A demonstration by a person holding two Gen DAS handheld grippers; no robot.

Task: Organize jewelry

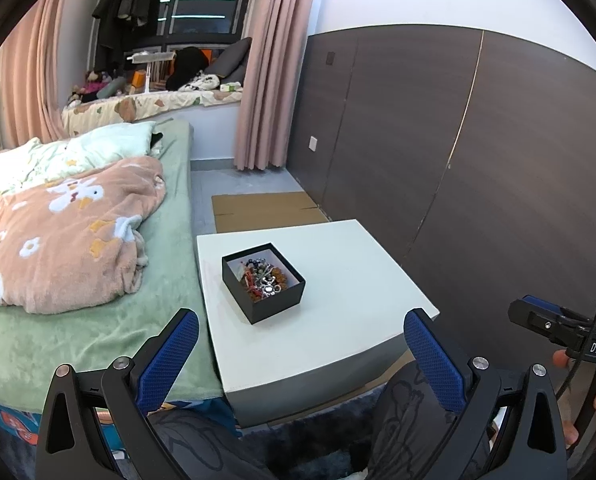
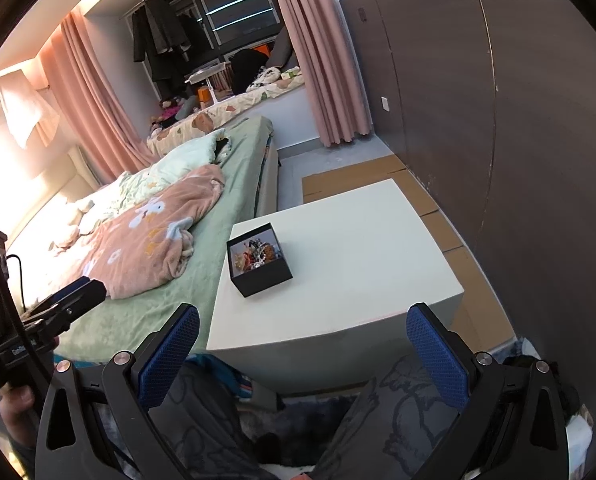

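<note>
A black open box (image 1: pixel 264 282) holds a tangle of mixed jewelry (image 1: pixel 262 278) and stands on a white table (image 1: pixel 337 320). The box also shows in the right wrist view (image 2: pixel 259 260), with its jewelry (image 2: pixel 254 256) on the same table (image 2: pixel 357 260). My left gripper (image 1: pixel 303 344) is open and empty, held near the table's front edge, short of the box. My right gripper (image 2: pixel 303 344) is open and empty too, at the front edge, right of the left one. Each gripper shows at the edge of the other's view.
A bed (image 1: pixel 78 240) with a pink flowered blanket (image 1: pixel 66 232) lies against the table's left side. A dark panelled wall (image 1: pixel 457 160) runs along the right. Flat cardboard (image 1: pixel 262 208) lies on the floor behind the table. The person's knees are below the grippers.
</note>
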